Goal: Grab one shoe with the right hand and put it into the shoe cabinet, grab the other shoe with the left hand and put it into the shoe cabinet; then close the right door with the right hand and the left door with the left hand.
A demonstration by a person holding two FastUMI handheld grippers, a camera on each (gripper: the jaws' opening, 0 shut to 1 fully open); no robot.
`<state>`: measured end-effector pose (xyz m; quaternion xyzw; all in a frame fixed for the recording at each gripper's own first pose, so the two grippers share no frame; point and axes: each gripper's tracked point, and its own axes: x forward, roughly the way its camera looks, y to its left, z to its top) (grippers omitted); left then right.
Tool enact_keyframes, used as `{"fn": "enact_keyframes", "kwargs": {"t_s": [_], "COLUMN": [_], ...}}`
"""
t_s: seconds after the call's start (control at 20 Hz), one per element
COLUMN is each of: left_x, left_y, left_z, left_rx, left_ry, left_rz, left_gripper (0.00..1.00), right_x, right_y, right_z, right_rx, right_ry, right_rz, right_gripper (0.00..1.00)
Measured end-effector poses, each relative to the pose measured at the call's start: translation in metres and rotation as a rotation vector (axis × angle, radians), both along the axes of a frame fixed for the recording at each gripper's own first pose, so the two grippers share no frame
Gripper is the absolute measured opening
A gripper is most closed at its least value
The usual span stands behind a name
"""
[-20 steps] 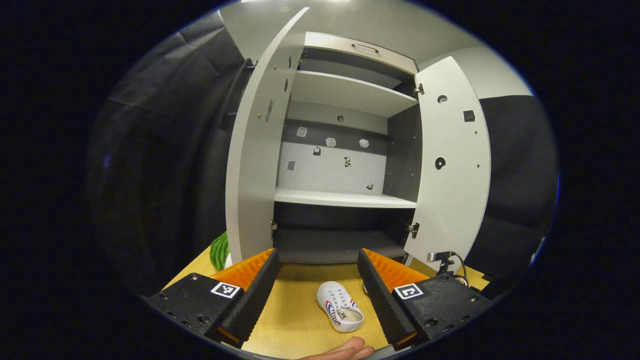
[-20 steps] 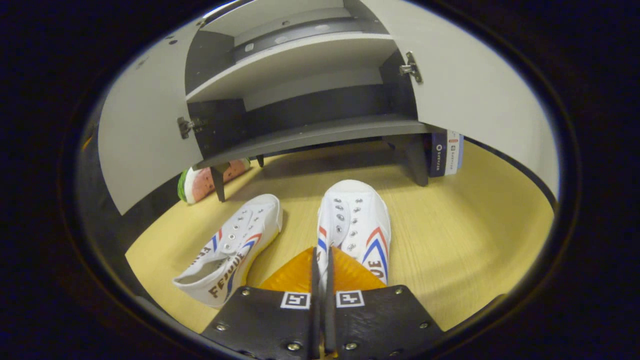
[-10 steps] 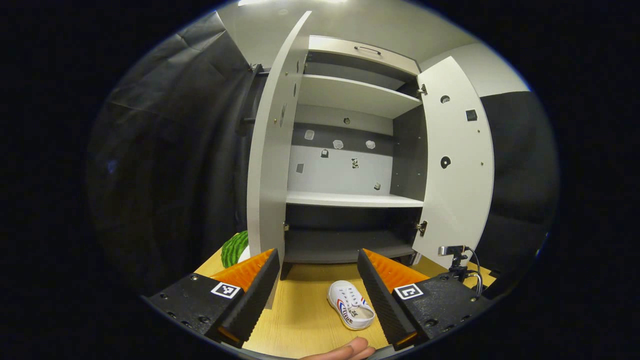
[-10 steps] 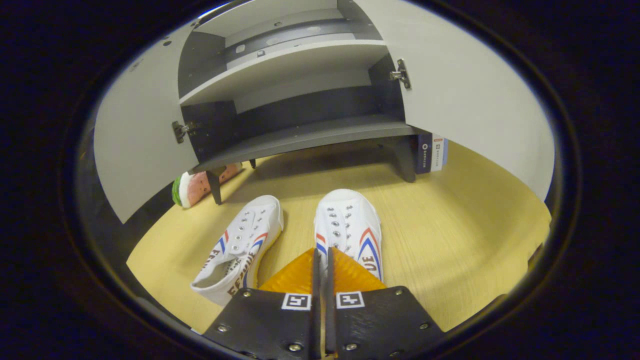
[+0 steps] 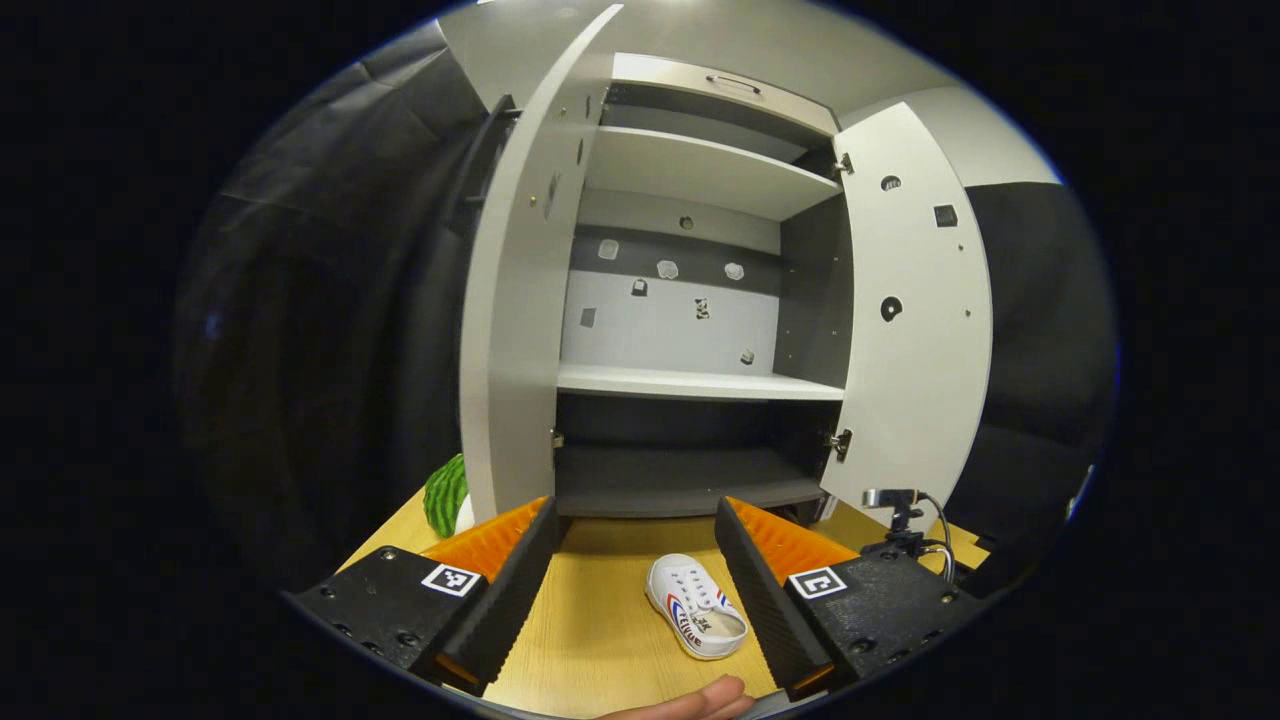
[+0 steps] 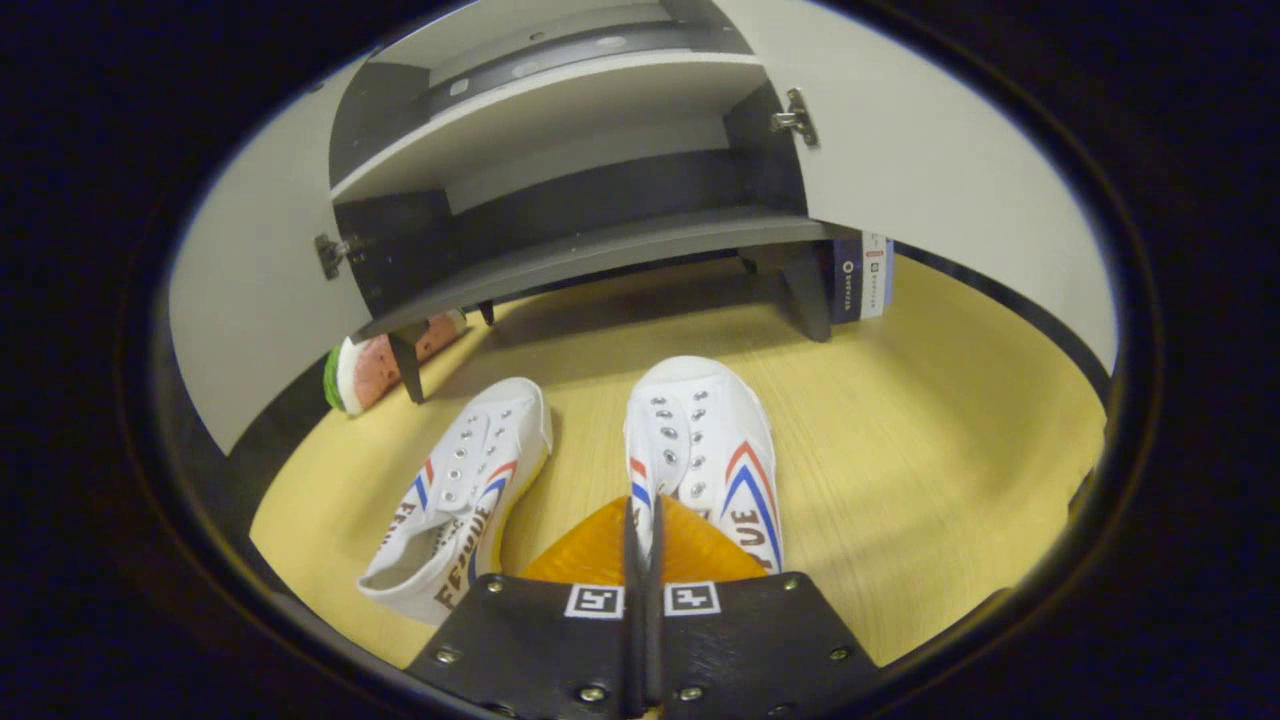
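Two white shoes with red and blue stripes are on the wooden table (image 6: 900, 450) in front of the cabinet. My right gripper (image 6: 642, 520) is shut on the heel rim of the right-hand shoe (image 6: 705, 445), whose toe points at the cabinet. I cannot tell whether this shoe is off the table. The other shoe (image 6: 460, 490) lies just left of it, angled. My left gripper (image 5: 635, 560) hovers open above the table, and one shoe (image 5: 695, 620) lies below between its fingers. Both doors stand open: the left door (image 5: 510, 300) and the right door (image 5: 915, 320). The dark bottom shelf (image 5: 680, 480) is bare.
A watermelon-slice toy (image 6: 380, 360) lies by the cabinet's left leg, and a small box (image 6: 862, 290) stands by the right leg. A small camera on a stand (image 5: 900, 510) sits at the table's right. A person's fingertip (image 5: 690, 705) shows at the bottom edge.
The right gripper stays shut on the same shoe, and shoe and gripper have shifted slightly against the cabinet. The left gripper swayed a little sideways and stayed open.
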<state>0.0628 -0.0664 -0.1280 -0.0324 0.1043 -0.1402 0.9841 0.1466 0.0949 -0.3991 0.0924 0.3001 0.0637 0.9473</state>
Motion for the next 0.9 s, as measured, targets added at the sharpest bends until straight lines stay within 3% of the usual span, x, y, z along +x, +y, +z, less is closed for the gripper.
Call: {"fn": "enact_keyframes", "kwargs": {"t_s": [0.25, 0.6, 0.9], "left_x": [0.017, 0.032, 0.049], "left_y": [-0.015, -0.030, -0.023], "left_z": [-0.003, 0.000, -0.003], "left_rx": [0.010, 0.063, 0.048], "left_ry": [0.015, -0.004, 0.021], "left_rz": [-0.040, -0.082, -0.049], "left_gripper": [0.96, 0.96, 0.96], "right_x": [-0.014, -0.022, -0.011], "right_y": [0.001, -0.007, -0.007], "right_z": [0.022, 0.078, 0.177], "right_rx": [0.124, 0.075, -0.037], "right_ry": [-0.047, -0.152, -0.304], "right_rz": [-0.009, -0.022, 0.027], "right_gripper": [0.00, 0.00, 0.00]}}
